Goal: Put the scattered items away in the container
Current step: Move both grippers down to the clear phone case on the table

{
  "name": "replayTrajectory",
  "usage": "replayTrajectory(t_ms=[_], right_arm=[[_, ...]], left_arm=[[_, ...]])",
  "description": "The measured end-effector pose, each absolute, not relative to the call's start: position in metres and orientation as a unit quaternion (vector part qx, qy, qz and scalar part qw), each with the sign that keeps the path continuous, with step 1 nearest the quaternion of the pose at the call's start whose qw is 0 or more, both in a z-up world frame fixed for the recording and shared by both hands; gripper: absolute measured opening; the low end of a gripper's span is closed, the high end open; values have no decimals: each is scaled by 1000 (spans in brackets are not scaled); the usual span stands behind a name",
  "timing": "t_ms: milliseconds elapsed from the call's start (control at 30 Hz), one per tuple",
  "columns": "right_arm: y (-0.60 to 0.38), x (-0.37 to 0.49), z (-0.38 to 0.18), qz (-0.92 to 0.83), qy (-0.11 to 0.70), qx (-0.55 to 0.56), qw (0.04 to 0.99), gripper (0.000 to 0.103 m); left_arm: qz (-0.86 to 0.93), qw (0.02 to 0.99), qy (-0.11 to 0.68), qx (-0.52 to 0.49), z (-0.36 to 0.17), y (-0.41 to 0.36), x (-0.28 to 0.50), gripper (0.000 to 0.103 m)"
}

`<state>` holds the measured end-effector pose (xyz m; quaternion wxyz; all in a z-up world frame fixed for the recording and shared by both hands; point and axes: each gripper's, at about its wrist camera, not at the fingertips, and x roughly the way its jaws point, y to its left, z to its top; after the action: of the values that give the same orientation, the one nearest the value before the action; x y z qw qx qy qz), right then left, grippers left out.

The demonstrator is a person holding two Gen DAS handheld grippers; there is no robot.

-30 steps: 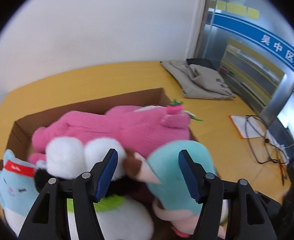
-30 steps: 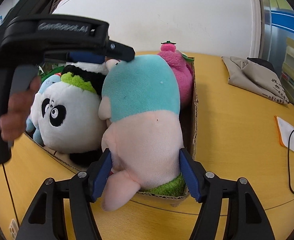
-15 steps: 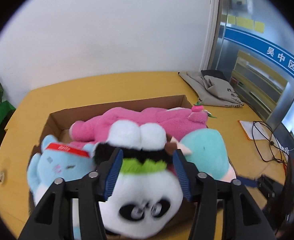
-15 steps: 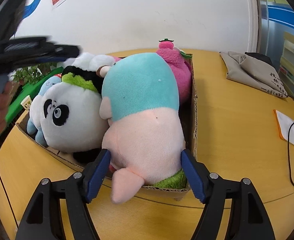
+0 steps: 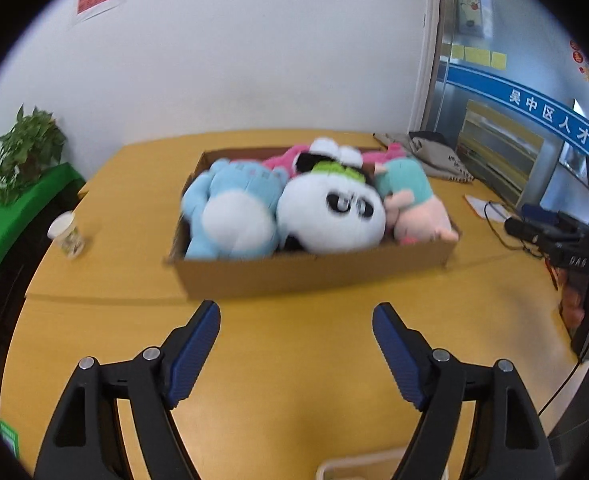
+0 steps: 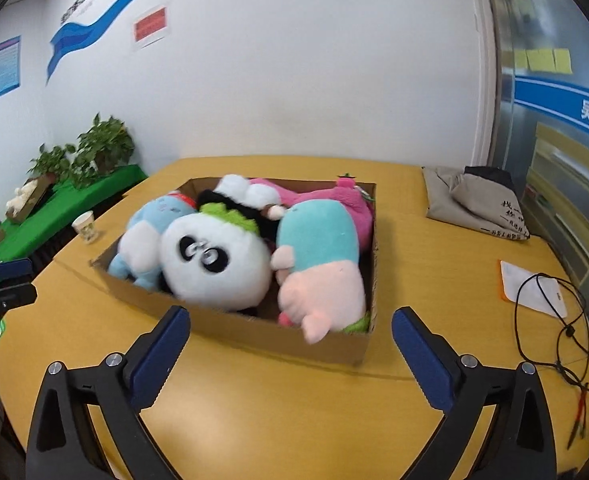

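Both jaws just opened: left gripper (image 5: 296,316), right gripper (image 6: 290,318) empty; toys (slightly blurred) in box (image 6: 262,330).

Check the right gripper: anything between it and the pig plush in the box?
Only the cardboard box's near wall. The pig plush lies just behind it, snout hanging over the rim. The right gripper is open and empty, with bare tabletop below it.

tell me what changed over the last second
Both grippers pulled back from the box. The right gripper let go of the pig plush, its jaws opening wide; the left gripper opened too, empty. The plushes stayed in the box.
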<state>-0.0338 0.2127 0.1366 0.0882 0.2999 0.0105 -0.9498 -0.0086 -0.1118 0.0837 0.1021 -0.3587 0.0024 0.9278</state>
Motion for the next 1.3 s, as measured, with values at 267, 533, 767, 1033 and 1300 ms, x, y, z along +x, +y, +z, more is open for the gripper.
replayTrajectory(t_ms=[267,533,767,1033,1300], right_arm=[[180,56,110,-937,44,327,115,103],[124,118,25,-891,47,419,165,102],[103,130,3,-877,52,432,204,102],[78,132,-8,-837,184,399,327,102],[70,107,-35,-788,229,427,381,96]], left_arm=[[903,110,-23,-414,26,-134,57,79],[880,136,-33,-454,-13,-122,72,79],[860,191,3,-474,-36,-108,75,79],[804,307,136,-491,-63,-88,72,79],[753,398,189,-489,-64,-76,72,79]])
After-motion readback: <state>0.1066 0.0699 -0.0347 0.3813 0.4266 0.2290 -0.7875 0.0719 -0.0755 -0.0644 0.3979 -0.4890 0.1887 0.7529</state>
